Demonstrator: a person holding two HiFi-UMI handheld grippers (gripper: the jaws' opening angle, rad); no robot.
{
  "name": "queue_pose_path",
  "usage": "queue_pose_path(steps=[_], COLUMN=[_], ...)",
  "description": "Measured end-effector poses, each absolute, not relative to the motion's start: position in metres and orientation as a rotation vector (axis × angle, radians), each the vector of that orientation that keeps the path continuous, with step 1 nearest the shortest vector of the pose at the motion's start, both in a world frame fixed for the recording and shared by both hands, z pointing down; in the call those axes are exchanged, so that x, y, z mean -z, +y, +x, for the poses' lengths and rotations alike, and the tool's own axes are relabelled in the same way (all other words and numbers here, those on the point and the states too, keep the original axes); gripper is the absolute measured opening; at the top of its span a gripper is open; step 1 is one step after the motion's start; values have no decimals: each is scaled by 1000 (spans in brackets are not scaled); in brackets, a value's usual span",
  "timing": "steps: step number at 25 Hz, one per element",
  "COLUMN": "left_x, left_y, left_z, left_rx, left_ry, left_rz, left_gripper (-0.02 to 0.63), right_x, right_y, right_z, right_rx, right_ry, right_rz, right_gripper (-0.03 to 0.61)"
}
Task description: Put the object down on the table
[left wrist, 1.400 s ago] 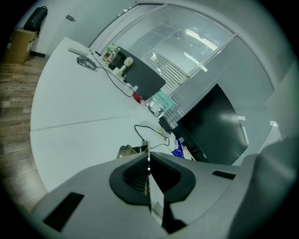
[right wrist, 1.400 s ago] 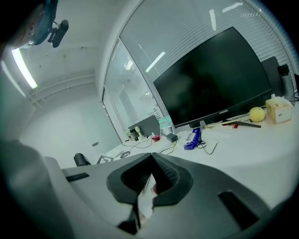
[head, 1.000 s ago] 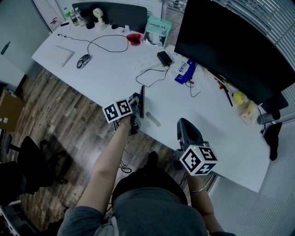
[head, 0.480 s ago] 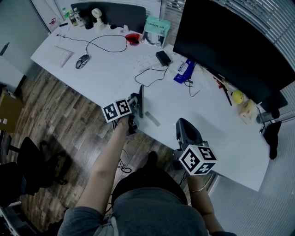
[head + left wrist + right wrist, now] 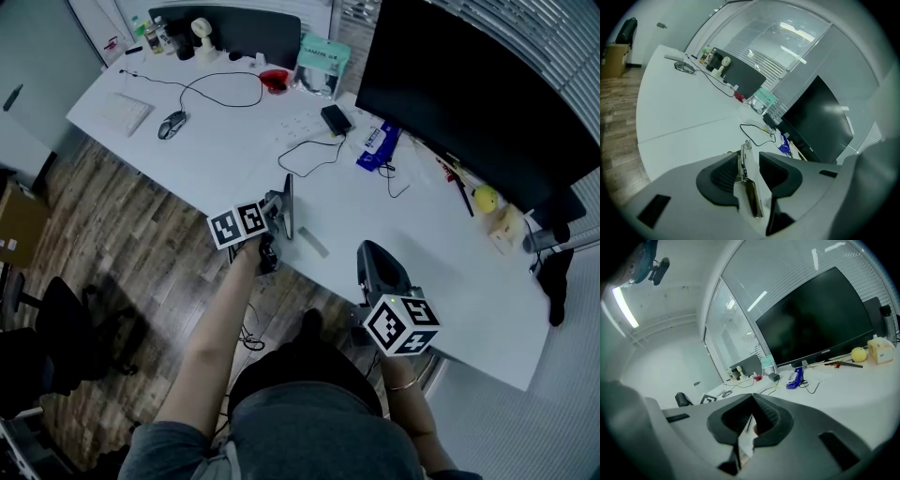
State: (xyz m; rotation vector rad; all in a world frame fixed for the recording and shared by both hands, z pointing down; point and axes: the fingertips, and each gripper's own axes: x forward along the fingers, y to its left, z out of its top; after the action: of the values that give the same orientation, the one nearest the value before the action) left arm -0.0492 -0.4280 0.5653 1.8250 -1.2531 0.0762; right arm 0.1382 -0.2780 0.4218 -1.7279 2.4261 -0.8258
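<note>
Evidently to release it, the left gripper (image 5: 277, 208) has just been opening its jaws around the thin metal object (image 5: 749, 190), which stands on edge at the table's (image 5: 403, 225) near edge, while the right gripper (image 5: 752, 399) hangs closed and empty to the right.

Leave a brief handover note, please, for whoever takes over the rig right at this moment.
Left tool: its jaws have just been opening and stand apart. The thin metal piece stands on edge between them, with a gap on its right side.
Right tool: jaws together, nothing seen clamped, held by the near edge of the white table.
Done: the grip on the metal piece is released.
Left: check that the piece rests on the table, which the views do not settle, then probably back the left tool away.
</note>
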Motion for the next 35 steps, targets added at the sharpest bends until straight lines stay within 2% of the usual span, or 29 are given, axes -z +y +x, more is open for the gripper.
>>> queue_pose_path(steps=[15,25,35], left_x=[-518,-463,-438], left_y=[-406,-375,-337], left_z=[-89,-76,-72], left_rx=[-205,-246,-282], left_ry=[-1487,-1529,-1520], left_rz=[2031,2271,2385], left_gripper=[129,76,55], right_x=[-420,-419,-417], right_y=[-278,-279,-275], right_z=[121,114,107], right_rx=[798,774,721], right_ry=[2475,2486,2521], right_rz=[-1712,-1737,-1751], right_gripper=[3,3,3])
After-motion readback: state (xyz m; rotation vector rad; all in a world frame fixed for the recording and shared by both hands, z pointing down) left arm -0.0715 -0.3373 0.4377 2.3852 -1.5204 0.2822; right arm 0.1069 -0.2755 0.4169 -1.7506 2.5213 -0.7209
